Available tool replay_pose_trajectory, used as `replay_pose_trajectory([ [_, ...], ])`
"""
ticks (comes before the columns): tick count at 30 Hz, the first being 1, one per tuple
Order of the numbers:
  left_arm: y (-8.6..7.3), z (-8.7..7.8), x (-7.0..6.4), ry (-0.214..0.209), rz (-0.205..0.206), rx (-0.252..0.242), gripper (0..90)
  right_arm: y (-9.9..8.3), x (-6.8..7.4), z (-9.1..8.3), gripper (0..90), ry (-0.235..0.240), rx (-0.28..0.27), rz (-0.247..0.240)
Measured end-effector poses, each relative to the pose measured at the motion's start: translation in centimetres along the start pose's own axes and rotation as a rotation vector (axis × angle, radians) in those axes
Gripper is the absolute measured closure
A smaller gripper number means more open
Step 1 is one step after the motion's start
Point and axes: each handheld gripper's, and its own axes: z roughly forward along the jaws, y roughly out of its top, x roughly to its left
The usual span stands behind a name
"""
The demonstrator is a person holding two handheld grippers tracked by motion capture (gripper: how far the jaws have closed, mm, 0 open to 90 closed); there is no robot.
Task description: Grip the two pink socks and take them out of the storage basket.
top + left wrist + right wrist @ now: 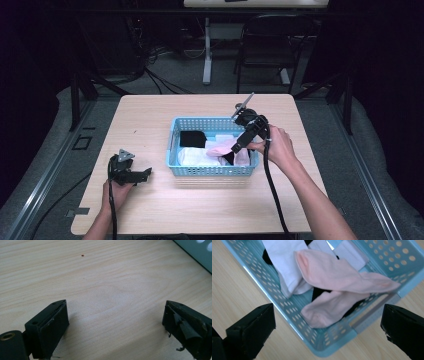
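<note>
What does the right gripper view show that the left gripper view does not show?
The right gripper view alone: the pink socks and a white sock lying in the blue basket, with the right gripper open above them. The left gripper view alone: the left gripper open over bare wood, and a small dark speck. Both: the wooden table and two black jaws set wide apart.
</note>
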Motion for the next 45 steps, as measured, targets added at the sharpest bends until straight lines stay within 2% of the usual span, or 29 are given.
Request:
replay_pose_trajectory([
  [5,0.0,0.0,0.0,-0.001,-0.001,-0.001,6.5,1.5,0.3,1.4,0.0,0.012,0.016,-0.025],
  [6,0.0,0.0,0.0,-0.001,-0.001,-0.001,6.4,2.0,0.4,2.1,0.0,0.017,0.022,-0.025],
  [16,0.0,0.0,0.0,-0.002,0.003,0.000,6.5,3.8,0.4,5.0,5.2,0.030,0.071,-0.028],
  [20,0.0,0.0,0.0,-0.003,0.002,0.000,6.5,4.2,0.4,6.5,10.7,-0.003,0.091,-0.028],
  [22,0.0,0.0,0.0,-0.003,0.003,0.000,6.5,4.4,0.4,7.1,14.8,-0.002,0.118,-0.026],
  [24,0.0,0.0,0.0,-0.003,0.003,0.000,6.5,4.4,0.4,7.4,15.3,-0.005,0.120,-0.026],
  [25,0.0,0.0,0.0,-0.003,0.003,0.000,6.5,4.5,0.3,7.9,19.6,-0.003,0.150,-0.020],
  [29,0.0,0.0,0.0,-0.003,0.003,0.000,6.5,4.6,0.2,8.5,31.0,-0.017,0.140,-0.019],
  [30,0.0,0.0,0.0,-0.003,0.003,0.000,6.5,4.7,0.2,8.6,34.6,-0.031,0.154,-0.023],
  [32,0.0,0.0,0.0,-0.003,0.003,0.000,6.5,4.7,0.3,8.7,35.7,-0.036,0.152,-0.019],
  [35,0.0,0.0,0.0,-0.003,0.003,0.000,6.5,4.7,0.2,9.0,43.2,-0.061,0.156,-0.011],
  [40,0.0,0.0,0.0,-0.004,0.003,0.000,6.5,4.7,0.1,9.2,67.3,-0.100,0.164,-0.021],
  [45,0.0,0.0,0.0,-0.004,0.003,0.000,6.5,4.6,0.0,9.1,83.9,-0.112,0.182,-0.026],
])
